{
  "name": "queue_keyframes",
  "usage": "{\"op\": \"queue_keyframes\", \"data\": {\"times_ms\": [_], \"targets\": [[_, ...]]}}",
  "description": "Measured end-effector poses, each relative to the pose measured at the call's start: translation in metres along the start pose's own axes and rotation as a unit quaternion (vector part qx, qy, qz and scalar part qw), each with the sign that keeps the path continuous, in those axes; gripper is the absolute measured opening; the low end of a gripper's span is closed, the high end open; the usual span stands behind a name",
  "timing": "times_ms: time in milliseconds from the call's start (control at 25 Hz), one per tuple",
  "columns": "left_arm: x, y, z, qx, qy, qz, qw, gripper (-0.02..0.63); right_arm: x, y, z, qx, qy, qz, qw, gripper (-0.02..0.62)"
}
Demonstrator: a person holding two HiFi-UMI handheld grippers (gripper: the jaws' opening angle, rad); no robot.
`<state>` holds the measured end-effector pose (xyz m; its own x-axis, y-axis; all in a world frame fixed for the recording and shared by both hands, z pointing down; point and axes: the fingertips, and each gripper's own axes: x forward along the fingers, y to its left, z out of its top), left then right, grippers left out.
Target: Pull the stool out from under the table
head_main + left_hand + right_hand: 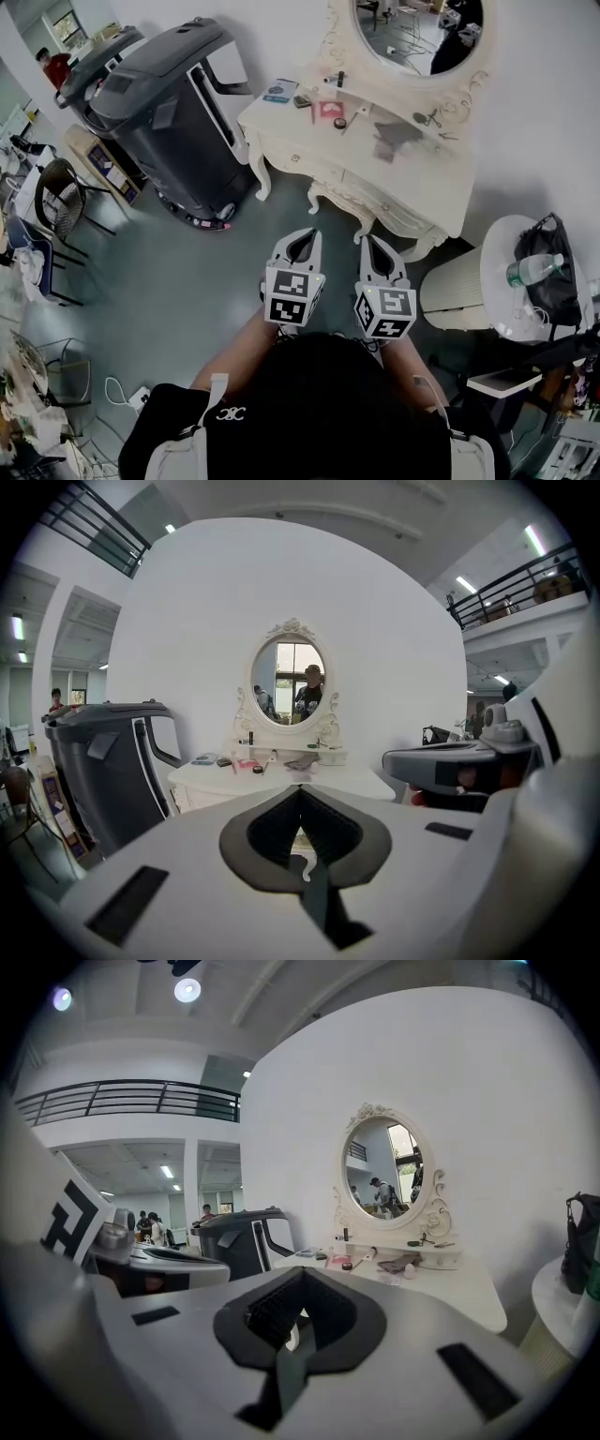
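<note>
Your left gripper (304,236) and right gripper (373,246) hover side by side, jaws pressed together on nothing. Both face the white dressing table (422,176) (oval mirror (412,37) above it).

No legible text or numbers. Only coded square markers (289,297) on my left gripper (302,234) and right gripper (373,241).

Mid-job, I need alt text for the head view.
Shut and empty, the left gripper and right gripper sit side by side, pointing at a white dressing table with an oval mirror. A large black machine stands at its left.
</note>
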<state>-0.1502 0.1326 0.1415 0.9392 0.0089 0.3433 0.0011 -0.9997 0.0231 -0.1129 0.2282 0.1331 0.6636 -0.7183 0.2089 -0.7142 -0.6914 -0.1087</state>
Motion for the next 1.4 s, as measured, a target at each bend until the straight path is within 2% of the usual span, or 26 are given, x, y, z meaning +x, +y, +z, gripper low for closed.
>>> {"op": "queue_keyframes", "data": {"times_ms": [640, 960, 1120, 1240, 1400], "targets": [[0.001, 0.035, 0.0, -0.01, -0.006, -0.017, 0.9998, 0.003, 0.026, 0.036, 0.004, -0.009, 0.006, -0.005, 1.0, 0.008], [-0.004, 0.06, -0.011, -0.011, 0.004, -0.044, 0.9989, 0.003, 0.035, 0.066, -0.003, -0.01, 0.016, -0.024, 1.0, 0.008], [0.0, 0.062, -0.025, -0.027, 0.012, -0.069, 0.9972, 0.003, 0.03, 0.075, -0.012, -0.019, 0.024, -0.039, 0.999, 0.008], [0.005, 0.062, -0.03, -0.055, 0.021, -0.089, 0.9943, 0.003, 0.031, 0.073, -0.02, -0.022, 0.039, -0.05, 0.998, 0.008], [0.012, 0.067, -0.025, -0.061, 0.017, -0.091, 0.9938, 0.003, 0.036, 0.068, -0.017, -0.019, 0.037, -0.056, 0.998, 0.008]]}}
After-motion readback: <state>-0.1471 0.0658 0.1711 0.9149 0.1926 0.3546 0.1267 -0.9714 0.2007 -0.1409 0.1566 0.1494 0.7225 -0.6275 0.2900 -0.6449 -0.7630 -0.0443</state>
